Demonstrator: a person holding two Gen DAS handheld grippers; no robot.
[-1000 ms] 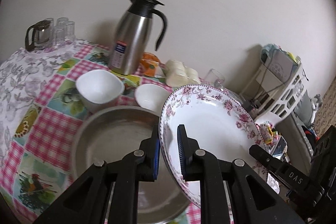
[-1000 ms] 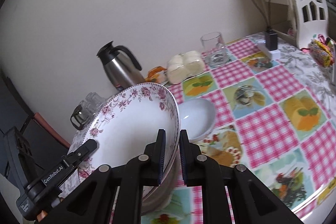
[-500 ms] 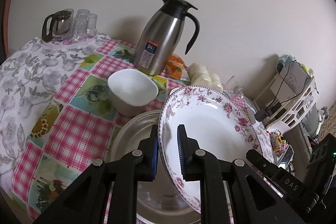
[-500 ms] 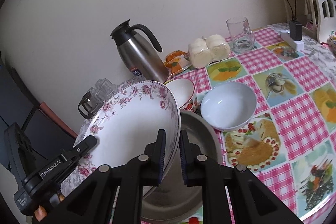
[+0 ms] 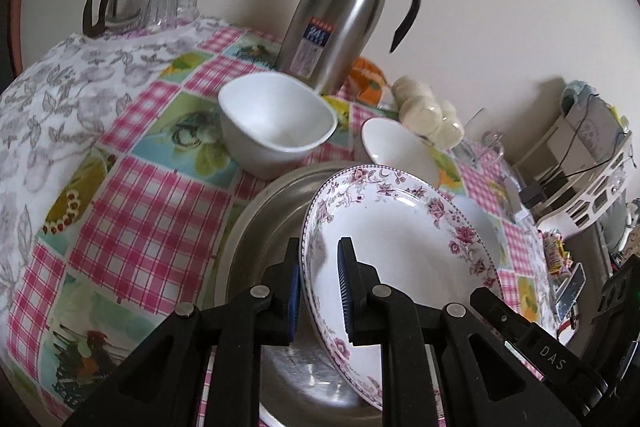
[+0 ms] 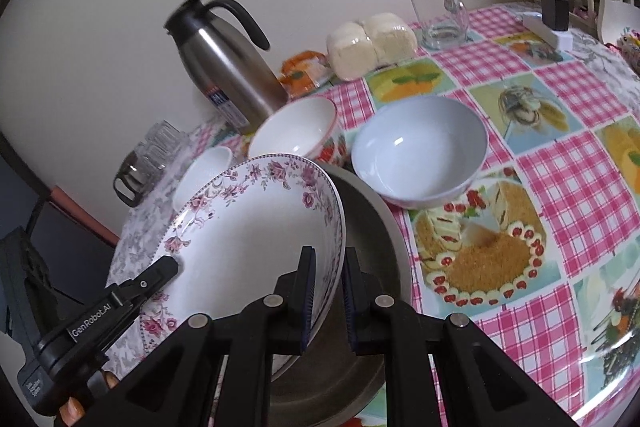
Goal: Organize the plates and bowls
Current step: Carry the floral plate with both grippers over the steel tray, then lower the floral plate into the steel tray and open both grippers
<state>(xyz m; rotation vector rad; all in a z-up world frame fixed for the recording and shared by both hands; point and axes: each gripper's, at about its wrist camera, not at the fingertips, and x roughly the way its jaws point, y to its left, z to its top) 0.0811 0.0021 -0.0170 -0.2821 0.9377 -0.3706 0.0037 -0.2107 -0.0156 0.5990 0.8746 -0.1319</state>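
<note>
A white plate with a pink flower rim is held by both grippers at opposite edges, tilted above a steel pan. My left gripper is shut on its left rim. My right gripper is shut on its right rim. A squarish white bowl, a red-rimmed white bowl and a pale blue bowl stand on the checked tablecloth behind the pan.
A steel thermos jug stands at the wall. Wrapped buns, a glass mug, a glass pot with tumblers and a white rack line the table's back and right.
Both grippers have carried the plate to the left and lowered it over the steel pan. The bowls and jug now sit closer in both views.
</note>
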